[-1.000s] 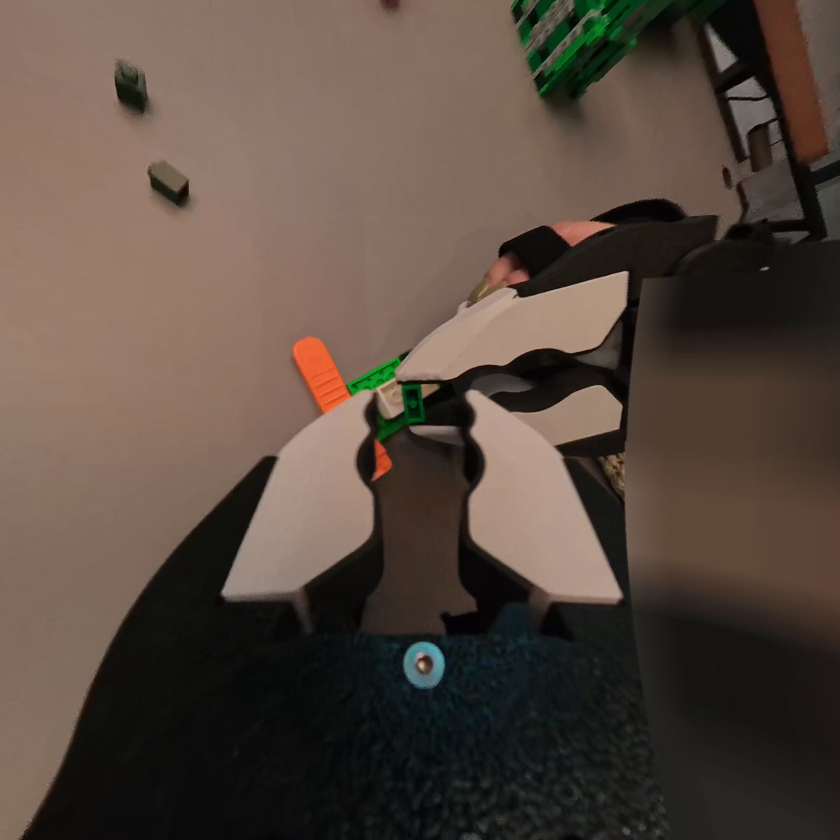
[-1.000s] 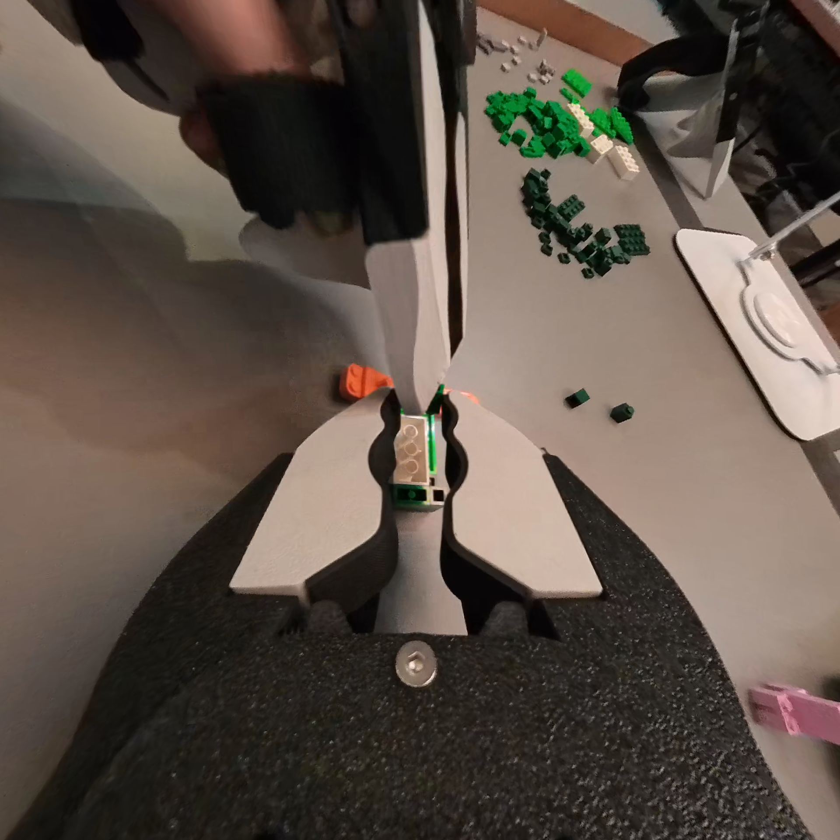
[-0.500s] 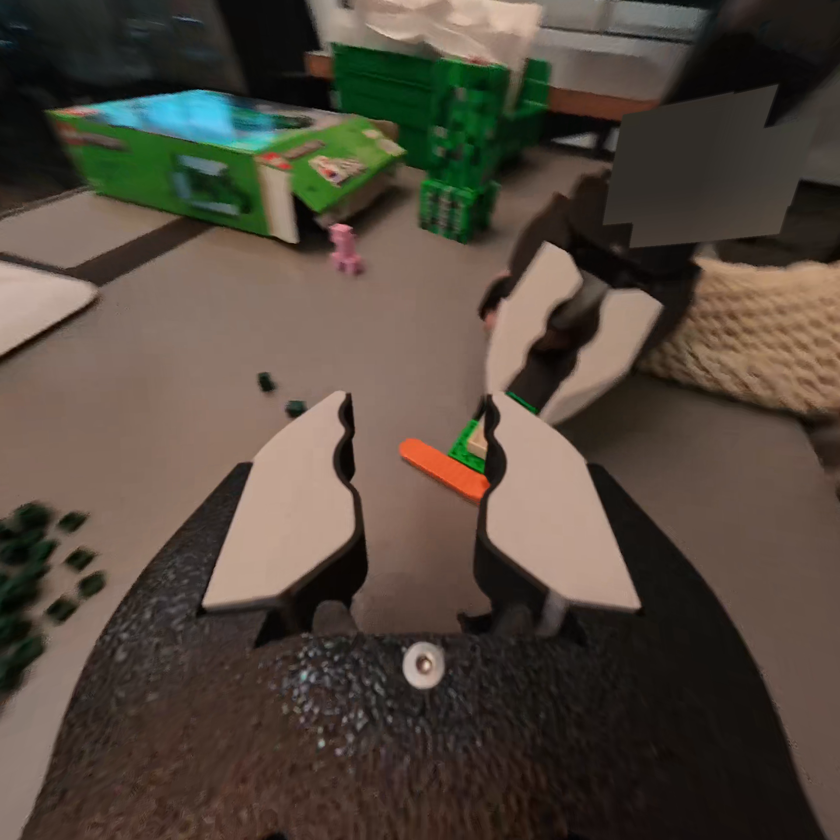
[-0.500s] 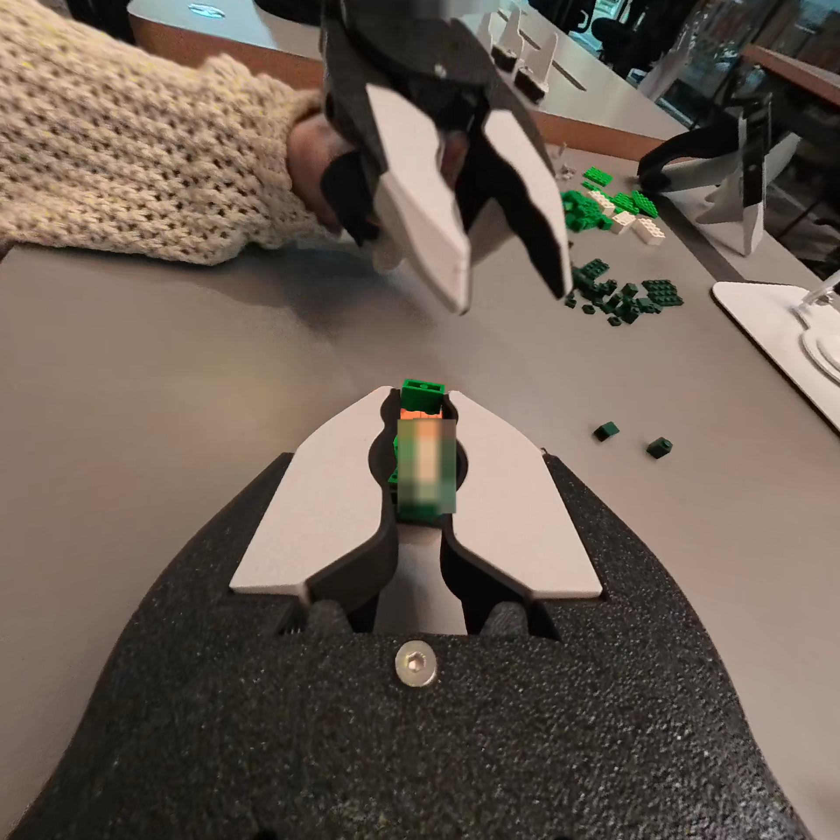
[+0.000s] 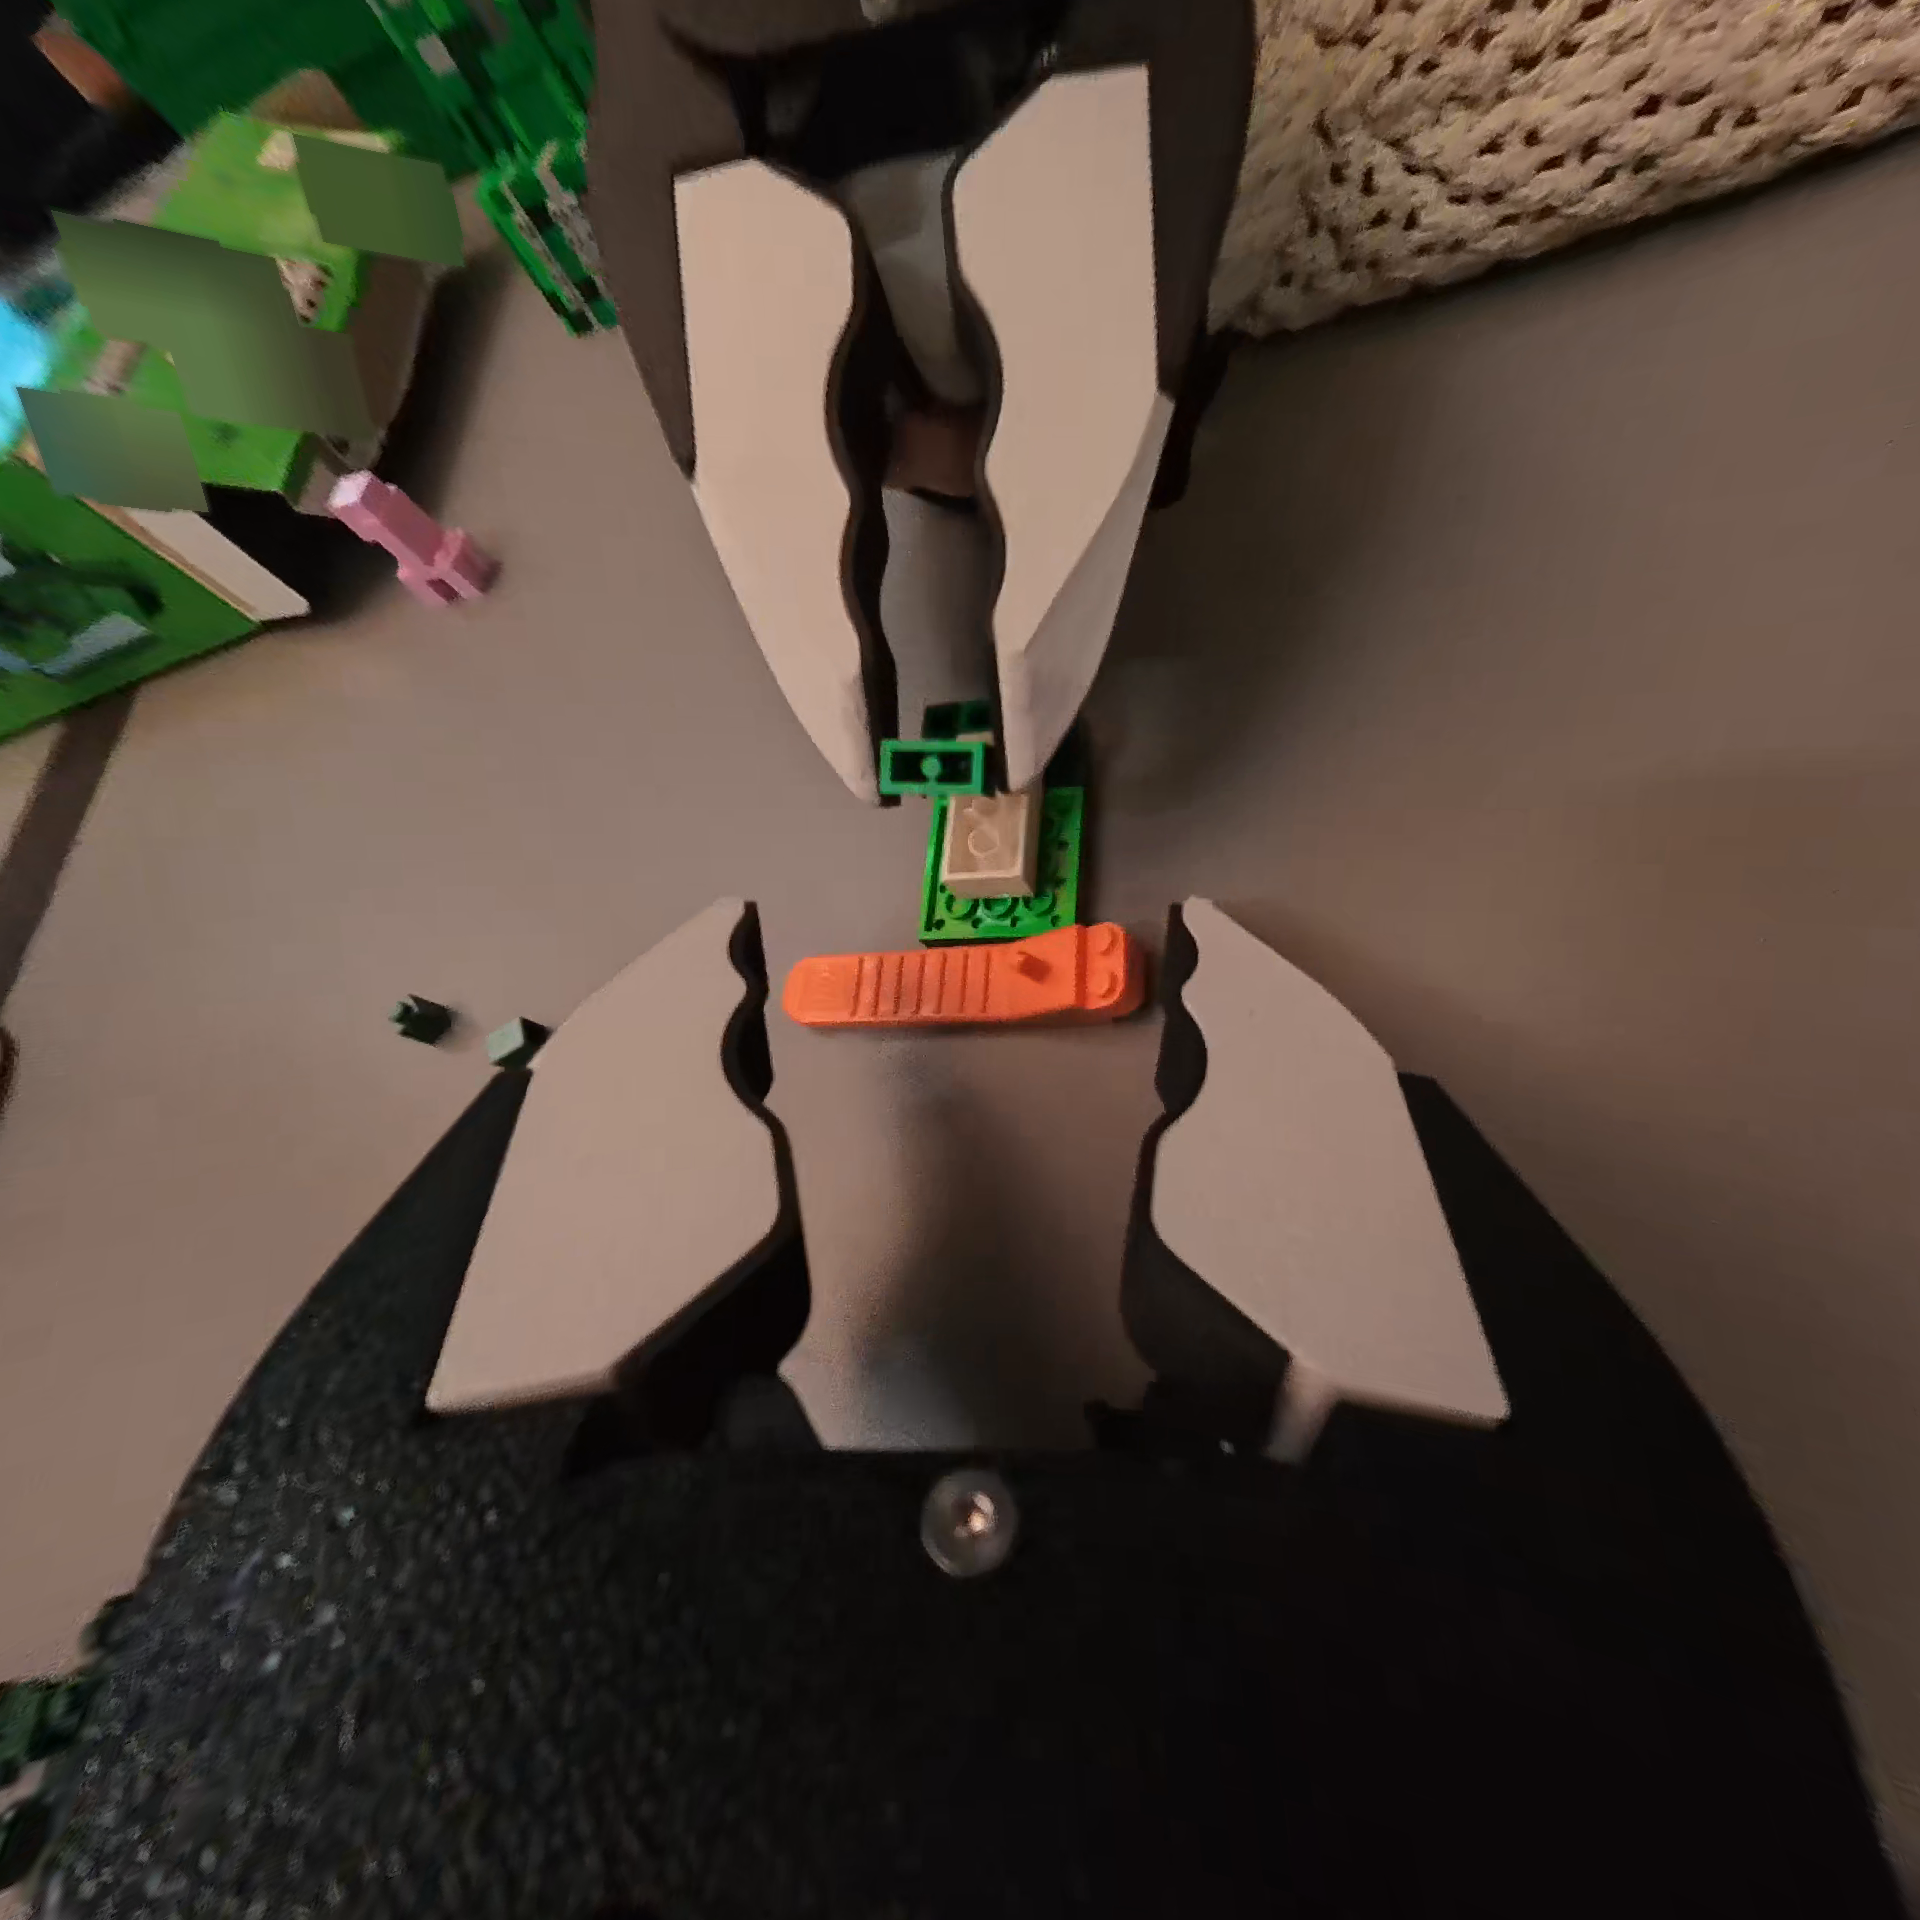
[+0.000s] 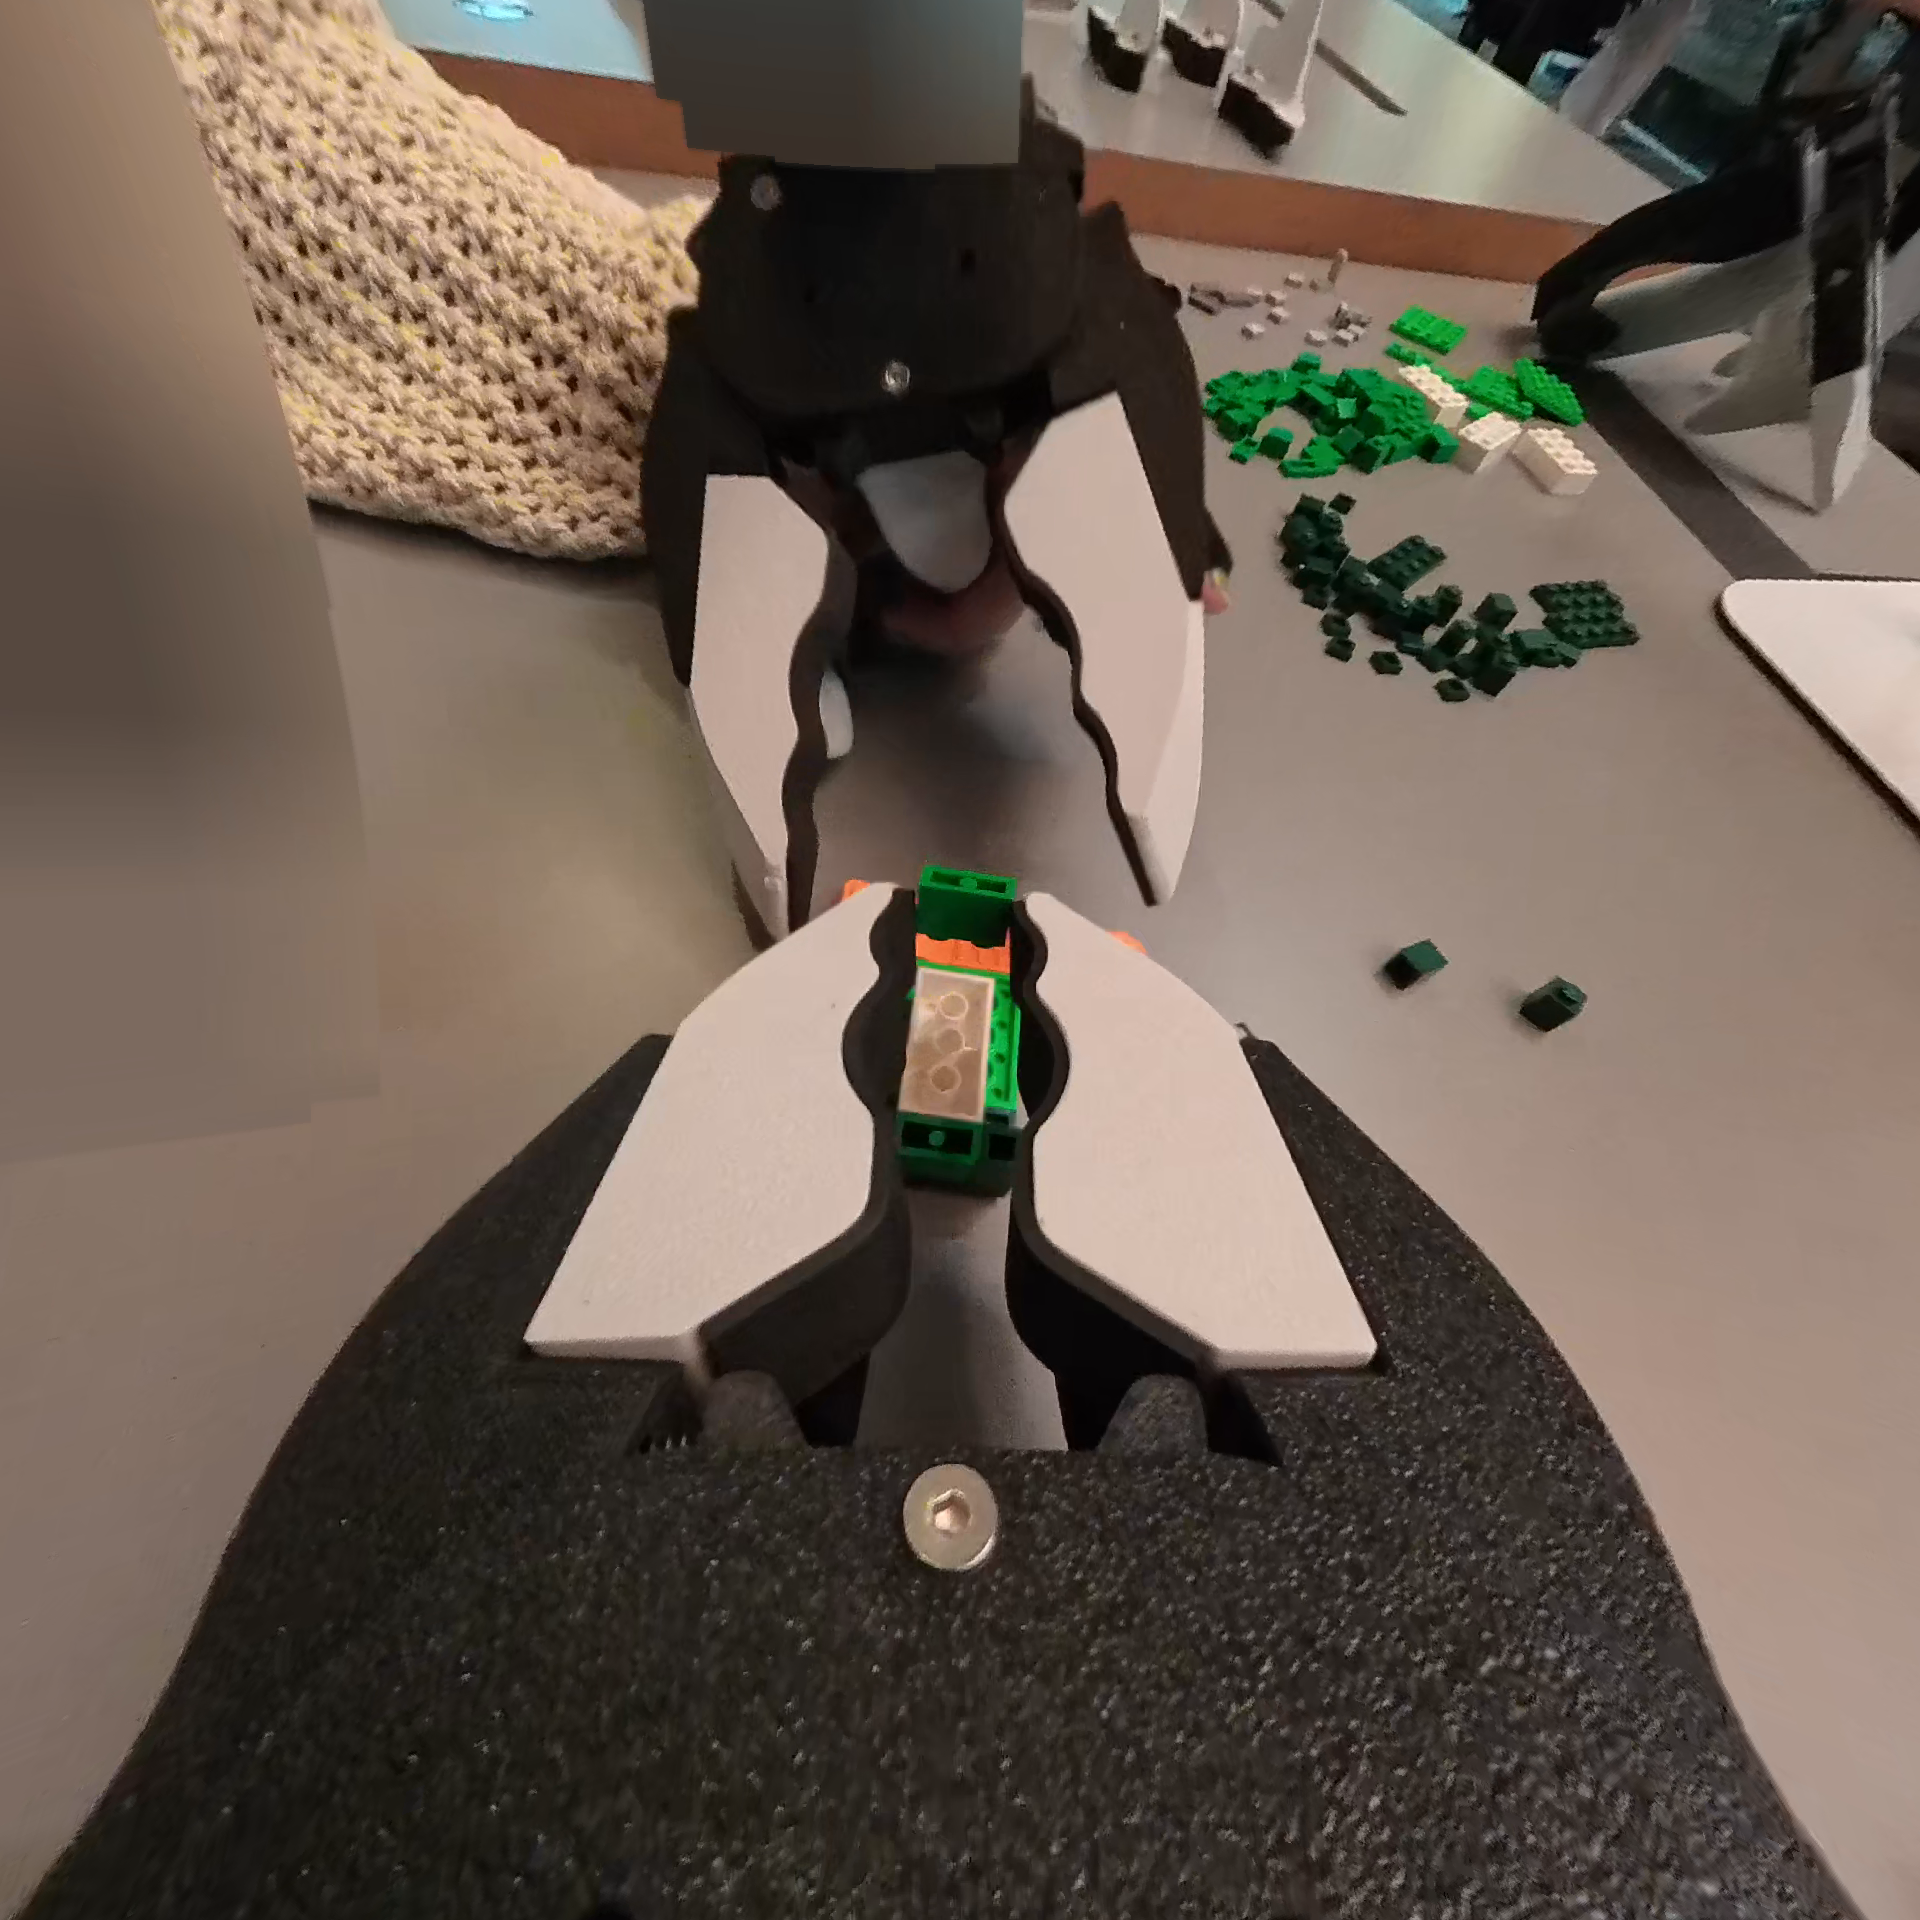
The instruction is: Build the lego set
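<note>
Left wrist view: my left gripper (image 5: 961, 914) stands wide, nothing between its fingers. Just ahead of its tips an orange brick separator (image 5: 966, 990) lies flat on the grey table (image 5: 1507, 831), crosswise to me. Touching its far edge is the small lego assembly (image 5: 1003, 868): a bright green plate with a white brick (image 5: 987, 852) on top. My right gripper (image 5: 935, 769) comes down from the far side, nearly closed, tips pinching the far end of the assembly at a small green brick (image 5: 930, 767). To the left: a pink piece (image 5: 416, 538), a green box (image 5: 114, 582), two loose dark green bricks (image 5: 468, 1029). A knitted cream sleeve (image 5: 1538, 135) fills the upper right.

Right wrist view: my right gripper (image 6: 956, 914) is narrow, clamped on the lego assembly (image 6: 956, 1070), which sits lengthwise between the fingers, white brick (image 6: 945, 1044) uppermost. The separator (image 6: 961, 951) shows orange beyond it. My left gripper (image 6: 956, 894) faces me, spread. Piles of bright green (image 6: 1351, 416) and dark green bricks (image 6: 1455, 613) lie at right, white bricks (image 6: 1517, 447) among them.
</note>
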`<state>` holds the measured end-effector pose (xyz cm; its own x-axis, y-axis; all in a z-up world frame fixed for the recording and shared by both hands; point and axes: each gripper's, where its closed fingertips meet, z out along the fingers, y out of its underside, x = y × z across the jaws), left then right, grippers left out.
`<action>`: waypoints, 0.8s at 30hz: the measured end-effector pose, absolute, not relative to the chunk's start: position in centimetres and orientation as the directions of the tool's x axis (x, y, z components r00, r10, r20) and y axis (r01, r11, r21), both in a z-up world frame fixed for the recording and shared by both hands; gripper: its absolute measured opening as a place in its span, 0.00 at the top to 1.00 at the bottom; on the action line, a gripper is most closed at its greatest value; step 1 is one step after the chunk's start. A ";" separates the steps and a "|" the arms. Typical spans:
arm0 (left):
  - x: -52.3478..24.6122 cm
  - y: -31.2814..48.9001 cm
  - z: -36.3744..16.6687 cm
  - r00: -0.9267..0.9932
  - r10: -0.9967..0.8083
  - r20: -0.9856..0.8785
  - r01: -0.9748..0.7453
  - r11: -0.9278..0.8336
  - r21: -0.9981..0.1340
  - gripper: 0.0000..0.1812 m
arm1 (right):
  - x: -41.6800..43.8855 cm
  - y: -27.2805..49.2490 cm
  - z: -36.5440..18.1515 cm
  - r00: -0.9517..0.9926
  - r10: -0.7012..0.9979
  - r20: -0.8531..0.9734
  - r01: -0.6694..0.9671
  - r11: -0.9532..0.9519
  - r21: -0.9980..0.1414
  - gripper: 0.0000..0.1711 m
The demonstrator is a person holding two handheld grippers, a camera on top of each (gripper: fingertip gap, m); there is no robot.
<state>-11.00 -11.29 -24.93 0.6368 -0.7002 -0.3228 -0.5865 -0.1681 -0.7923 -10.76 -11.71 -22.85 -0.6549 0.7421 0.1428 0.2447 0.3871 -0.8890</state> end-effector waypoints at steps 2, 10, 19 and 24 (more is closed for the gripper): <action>-11.0 -11.4 -24.5 0.642 -0.683 -0.347 -0.583 -0.141 -0.800 0.60 | -10.8 -11.8 -23.2 -0.655 0.739 0.157 0.255 0.411 -0.875 0.90; -10.5 -12.2 -24.0 0.612 -0.701 -0.366 -0.577 -0.079 -0.813 0.73 | -11.0 -12.0 -24.5 -0.654 0.726 0.212 0.287 0.497 -0.819 0.90; -9.7 -13.3 -23.0 0.544 -0.705 -0.455 -0.608 0.042 -0.793 0.89 | -11.1 -12.3 -24.8 -0.665 0.715 0.215 0.293 0.514 -0.806 0.90; -9.6 -13.1 -24.2 0.531 -0.737 -0.419 -0.629 -0.011 -0.778 0.90 | -11.1 -12.4 -25.4 -0.674 0.704 0.224 0.308 0.544 -0.780 0.90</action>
<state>-9.61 -13.12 -24.19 0.5306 -0.7369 -0.4189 -0.6286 -0.0105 -0.7776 -11.14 -12.41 -25.41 -0.6744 0.7036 0.2239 0.3085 0.5440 -0.7803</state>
